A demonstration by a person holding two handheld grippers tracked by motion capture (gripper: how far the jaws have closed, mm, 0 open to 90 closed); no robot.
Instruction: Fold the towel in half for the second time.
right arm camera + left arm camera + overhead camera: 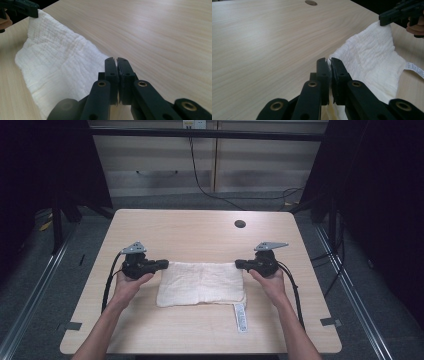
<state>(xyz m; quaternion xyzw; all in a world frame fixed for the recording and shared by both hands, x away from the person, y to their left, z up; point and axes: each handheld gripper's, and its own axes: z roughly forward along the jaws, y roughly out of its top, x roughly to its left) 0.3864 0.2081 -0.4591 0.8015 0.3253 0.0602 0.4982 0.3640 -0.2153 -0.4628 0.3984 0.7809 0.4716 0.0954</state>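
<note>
Towel [201,283], frame centre on worktop [200,227]: soft, light, prob. sags; left claw [163,264] & right claw [239,264] each clamped on far corners.

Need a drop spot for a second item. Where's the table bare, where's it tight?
Bare: the far half of the table, between the towel and the round hole; also the near strip left of the white tag. Tight: the middle band, where left gripper and right gripper pinch the towel's far corners.

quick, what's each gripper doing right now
left gripper: closed, holding a corner of the white towel
right gripper: closed, holding the towel's other far corner
</note>
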